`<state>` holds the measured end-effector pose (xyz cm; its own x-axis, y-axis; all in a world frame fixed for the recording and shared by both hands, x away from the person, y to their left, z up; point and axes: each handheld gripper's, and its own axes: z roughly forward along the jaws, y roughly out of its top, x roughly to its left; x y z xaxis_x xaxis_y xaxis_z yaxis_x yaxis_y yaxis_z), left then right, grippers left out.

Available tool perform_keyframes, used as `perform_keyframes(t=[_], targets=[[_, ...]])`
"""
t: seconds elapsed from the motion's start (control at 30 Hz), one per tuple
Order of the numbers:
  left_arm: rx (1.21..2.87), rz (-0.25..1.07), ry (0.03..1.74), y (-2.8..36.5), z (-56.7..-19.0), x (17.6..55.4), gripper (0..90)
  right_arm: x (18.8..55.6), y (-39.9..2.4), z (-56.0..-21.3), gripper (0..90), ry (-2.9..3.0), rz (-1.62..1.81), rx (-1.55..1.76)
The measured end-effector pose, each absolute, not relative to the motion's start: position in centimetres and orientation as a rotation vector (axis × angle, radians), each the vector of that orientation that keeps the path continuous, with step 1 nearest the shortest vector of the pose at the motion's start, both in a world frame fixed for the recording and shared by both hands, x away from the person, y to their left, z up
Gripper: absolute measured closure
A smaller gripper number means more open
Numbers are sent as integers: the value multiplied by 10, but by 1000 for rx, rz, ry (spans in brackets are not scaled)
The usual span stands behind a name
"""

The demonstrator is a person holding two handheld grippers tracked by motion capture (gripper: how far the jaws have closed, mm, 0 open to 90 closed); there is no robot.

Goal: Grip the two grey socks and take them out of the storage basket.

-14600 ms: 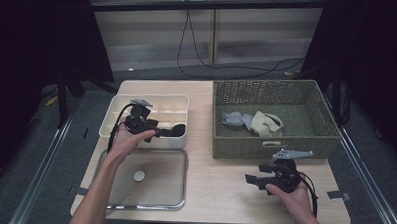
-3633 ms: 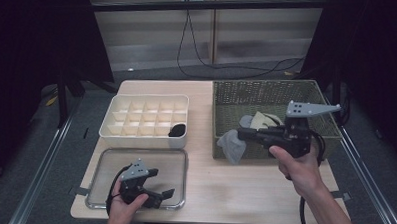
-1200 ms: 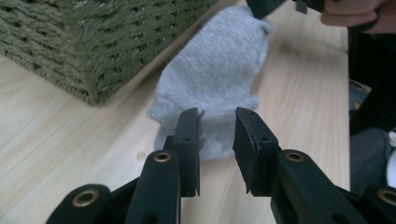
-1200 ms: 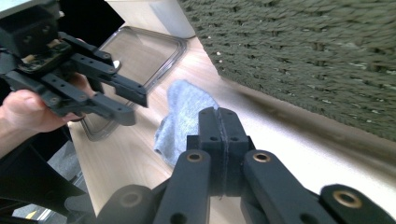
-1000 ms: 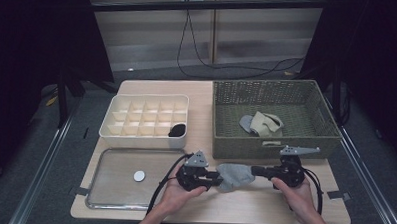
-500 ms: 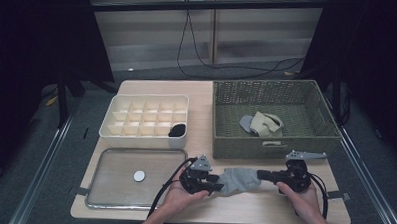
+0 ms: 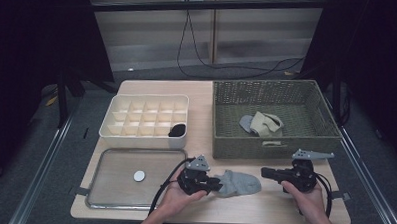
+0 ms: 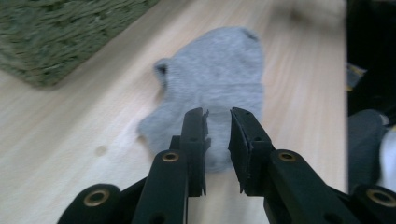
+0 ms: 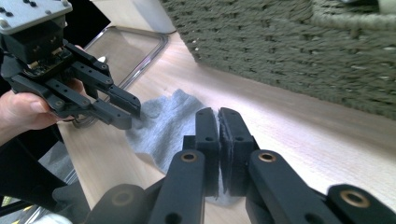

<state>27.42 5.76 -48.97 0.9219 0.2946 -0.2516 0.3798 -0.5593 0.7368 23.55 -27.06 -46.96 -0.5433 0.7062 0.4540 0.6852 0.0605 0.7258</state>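
Observation:
A grey sock [image 7: 241, 183] [image 9: 161, 126] lies flat on the wooden table in front of the basket. My left gripper [image 7: 218, 185] [image 9: 134, 114] points right at the sock's left end. In the left gripper view its jaws [image 8: 218, 114] stand a narrow gap apart over the near end of the sock [image 8: 219, 74]. They have just been closing, and the cloth shows flat between them, unpinched. My right gripper [image 7: 263, 172] [image 9: 218, 113] points left just off the sock's right end. Its jaws are together and hold nothing.
Behind the sock, a green wicker basket [image 7: 270, 144] holds a few socks [image 7: 260, 124]. At the back left a white divider box [image 7: 140, 136] has a black item [image 7: 177, 130] in one cell. A metal tray [image 7: 104, 161] with a white disc [image 7: 139, 176] sits left.
Half a second ago the sock was stretched between both grippers. Now the right gripper has let go and drawn back to the right, and the sock lies shorter on the table.

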Motion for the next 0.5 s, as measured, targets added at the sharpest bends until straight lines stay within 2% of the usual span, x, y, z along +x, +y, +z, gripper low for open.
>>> perform_keyframes(t=[0.33,0.5], targets=[[2287,-103,473,57,-497,273,715,240,-238,-483,863,2417,1443,1429],[2263,-113,480,58,-499,273,715,243,-230,-494,867,2474,1348,1415]])
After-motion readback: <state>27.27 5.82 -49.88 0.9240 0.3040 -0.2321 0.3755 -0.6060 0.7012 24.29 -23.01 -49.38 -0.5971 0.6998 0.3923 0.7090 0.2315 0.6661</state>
